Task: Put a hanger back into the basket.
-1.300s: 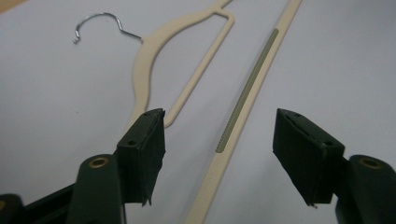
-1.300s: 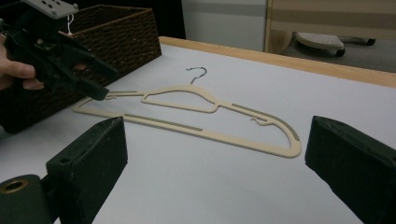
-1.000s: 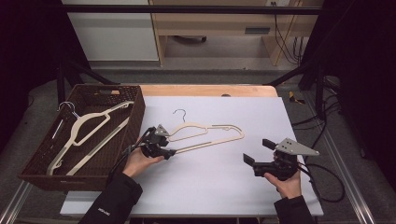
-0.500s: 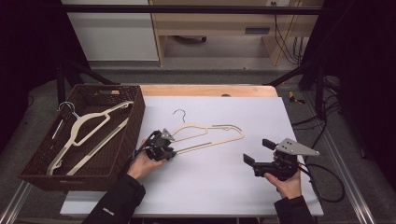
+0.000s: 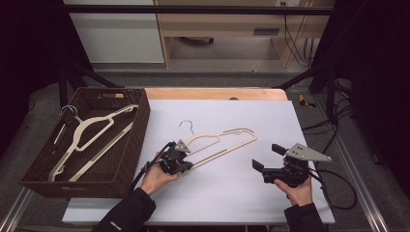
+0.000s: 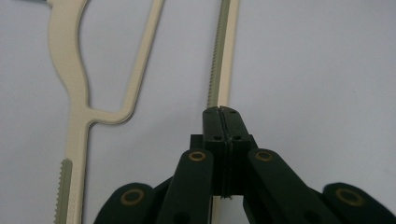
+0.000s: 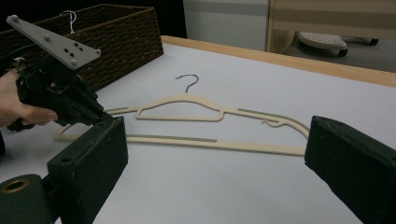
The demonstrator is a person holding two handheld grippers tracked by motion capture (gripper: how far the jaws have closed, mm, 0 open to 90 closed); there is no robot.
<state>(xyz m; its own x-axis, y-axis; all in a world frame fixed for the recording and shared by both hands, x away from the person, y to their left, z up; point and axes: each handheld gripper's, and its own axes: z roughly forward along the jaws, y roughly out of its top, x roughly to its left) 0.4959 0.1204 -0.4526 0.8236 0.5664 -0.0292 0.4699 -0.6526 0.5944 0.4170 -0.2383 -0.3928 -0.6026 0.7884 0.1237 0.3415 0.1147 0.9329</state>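
Left tongs (image 5: pixel 180 155) are clamped on the lower bar of a cream hanger (image 5: pixel 226 141) lying flat on the white bench (image 5: pixel 270 121), jaws pressed together around it. Right tongs (image 5: pixel 265 158) sit well apart from the hanger, jaws spread wide, holding nothing. A second hanger (image 5: pixel 92 137) lies in the wicker basket (image 5: pixel 140 130).

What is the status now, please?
Left tongs shut on hanger bottom bar. Right tongs open, apart from it. Second hanger in basket. Nothing in way.
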